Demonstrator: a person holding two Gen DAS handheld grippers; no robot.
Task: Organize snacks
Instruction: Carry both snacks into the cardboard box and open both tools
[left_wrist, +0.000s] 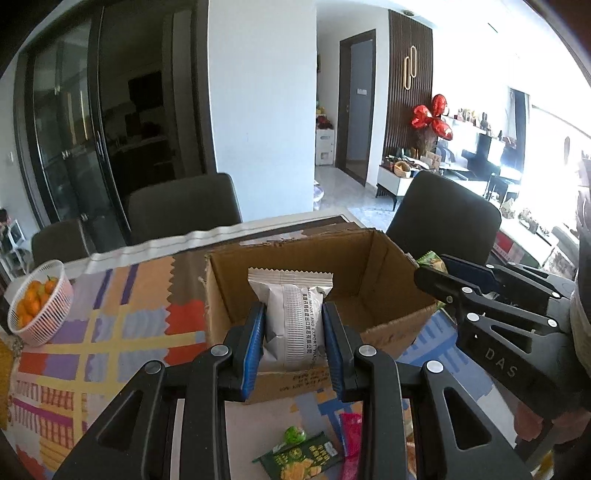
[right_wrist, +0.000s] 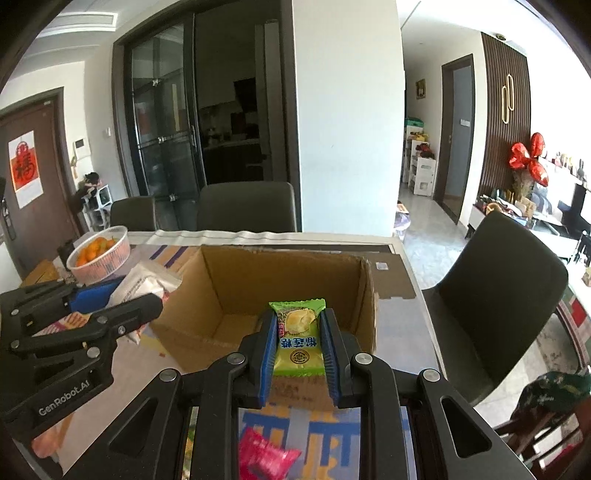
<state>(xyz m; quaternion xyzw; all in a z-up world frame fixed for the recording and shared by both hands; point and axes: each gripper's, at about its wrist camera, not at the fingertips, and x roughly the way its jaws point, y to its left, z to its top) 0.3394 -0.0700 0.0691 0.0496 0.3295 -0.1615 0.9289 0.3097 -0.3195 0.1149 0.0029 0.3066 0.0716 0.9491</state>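
An open cardboard box (left_wrist: 373, 266) stands on the patterned tablecloth, its inside bare as far as it shows. My left gripper (left_wrist: 293, 314) is shut on a silver-grey snack packet (left_wrist: 293, 314), held upright over the box's near wall. My right gripper (right_wrist: 299, 325) is shut on a green snack packet (right_wrist: 298, 339) with a yellow picture, above the same box (right_wrist: 266, 280). Each gripper shows in the other's view: the right one (left_wrist: 439, 273) at the box's right corner, the left one (right_wrist: 122, 291) at its left with the silver packet (right_wrist: 142, 282).
A white basket of small oranges (left_wrist: 40, 306) sits at the table's left. Loose snacks lie near me: a dark green packet (left_wrist: 303, 459), a green sweet (left_wrist: 294, 435) and a pink-red packet (right_wrist: 264, 458). Dark chairs (left_wrist: 184, 210) stand behind the table, another (right_wrist: 495, 291) at its right.
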